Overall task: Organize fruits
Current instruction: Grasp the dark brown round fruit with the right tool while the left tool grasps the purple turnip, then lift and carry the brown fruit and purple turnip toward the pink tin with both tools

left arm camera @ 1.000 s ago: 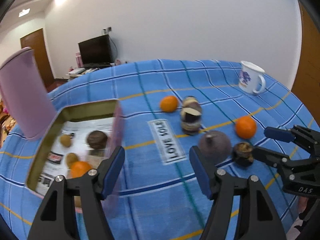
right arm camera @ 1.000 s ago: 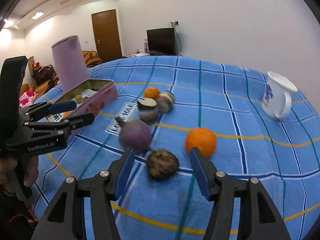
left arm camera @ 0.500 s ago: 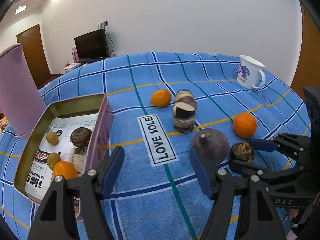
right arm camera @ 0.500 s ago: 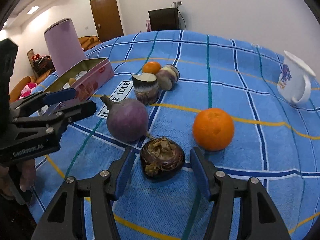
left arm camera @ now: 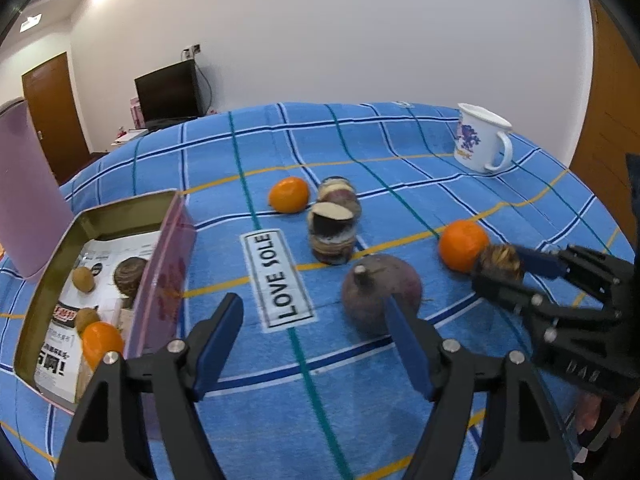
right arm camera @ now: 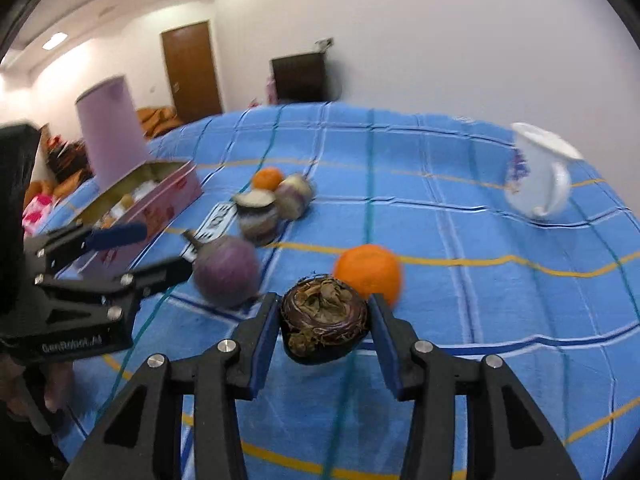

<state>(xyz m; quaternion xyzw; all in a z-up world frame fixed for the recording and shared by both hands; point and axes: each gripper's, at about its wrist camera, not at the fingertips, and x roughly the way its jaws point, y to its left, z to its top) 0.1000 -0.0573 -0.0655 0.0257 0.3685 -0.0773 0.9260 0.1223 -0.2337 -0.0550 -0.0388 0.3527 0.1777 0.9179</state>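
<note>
My right gripper [right arm camera: 324, 306] is closing, and its blue pads touch both sides of a small dark fruit with a dry leafy top [right arm camera: 324, 320]. The left wrist view shows the same fruit [left arm camera: 500, 258] held between its fingers beside an orange [left arm camera: 463, 245]. My left gripper [left arm camera: 314, 304] is opening with nothing between its fingers. A big round purple fruit with a stem [left arm camera: 380, 292] lies just past its right finger. A second orange [left arm camera: 289, 195] and two cut purple pieces [left arm camera: 331, 236] sit farther back. The open tin box [left arm camera: 168, 264] at left holds several fruits.
A white mug [left arm camera: 480, 144] stands at the far right of the blue checked cloth. A pink cylinder [left arm camera: 28, 200] stands behind the tin box. A "LOVE SOLE" label [left arm camera: 278, 280] lies on the cloth between box and fruits. A hand shows under each gripper.
The right gripper's fingers have drawn in from either side onto the small dark fruit. The left gripper has drifted over the cloth and its fingers stand a little wider.
</note>
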